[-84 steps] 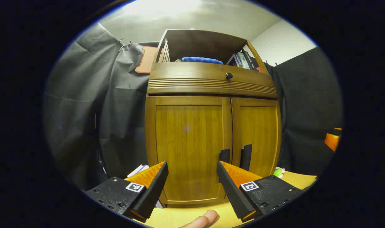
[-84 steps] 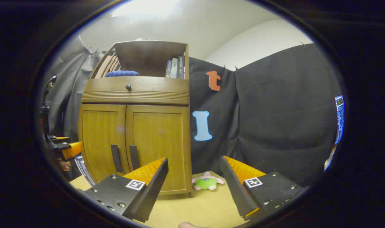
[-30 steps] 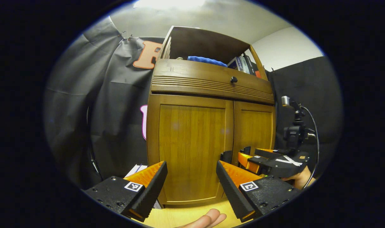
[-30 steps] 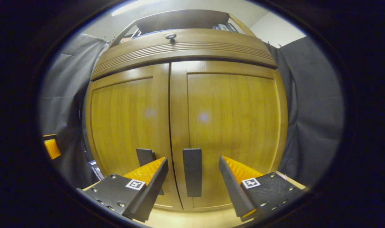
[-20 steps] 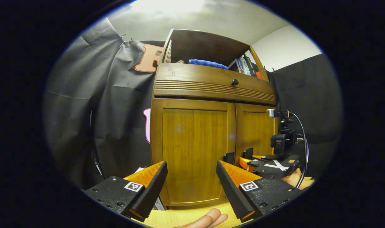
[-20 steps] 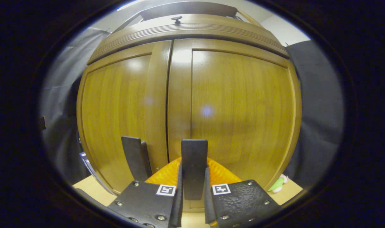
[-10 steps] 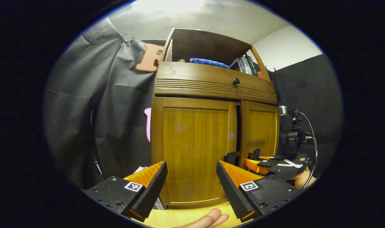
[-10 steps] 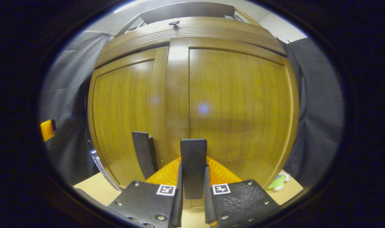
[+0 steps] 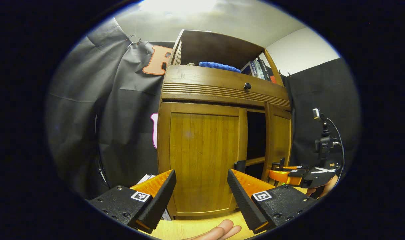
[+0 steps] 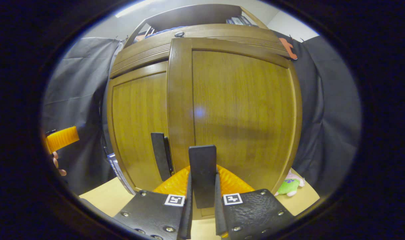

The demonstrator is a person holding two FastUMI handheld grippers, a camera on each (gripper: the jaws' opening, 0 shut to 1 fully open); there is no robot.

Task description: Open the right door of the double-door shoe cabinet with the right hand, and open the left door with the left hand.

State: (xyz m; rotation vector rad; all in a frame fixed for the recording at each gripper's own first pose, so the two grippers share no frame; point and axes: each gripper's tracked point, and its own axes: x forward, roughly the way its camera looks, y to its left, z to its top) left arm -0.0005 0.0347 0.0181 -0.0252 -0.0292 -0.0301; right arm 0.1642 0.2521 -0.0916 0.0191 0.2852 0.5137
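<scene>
We have right gripper (image 10: 202, 200) clamped on right door handle (image 10: 202, 173); right door (image 9: 278, 143) ajar, part-swung from shoe cabinet (image 9: 222, 86). Left gripper (image 9: 201, 186) spread apart before left door (image 9: 204, 160), door shut. Left handle (image 9: 239, 165) ungrasped. Roughly half left.

Right gripper (image 10: 202, 203) is sitting level, its two fingers (image 10: 188, 200) pressing in from either side on an upright dark bar between them. From the left gripper view it is showing off to the right (image 9: 282, 173), pointing leftward, with a hand (image 9: 322, 187) gripping its rear end. Left gripper (image 9: 202, 190) is pointing forward with jaws spread wide, nothing lying between them. Fingertips of the holding hand (image 9: 222, 230) are poking out beneath it.
</scene>
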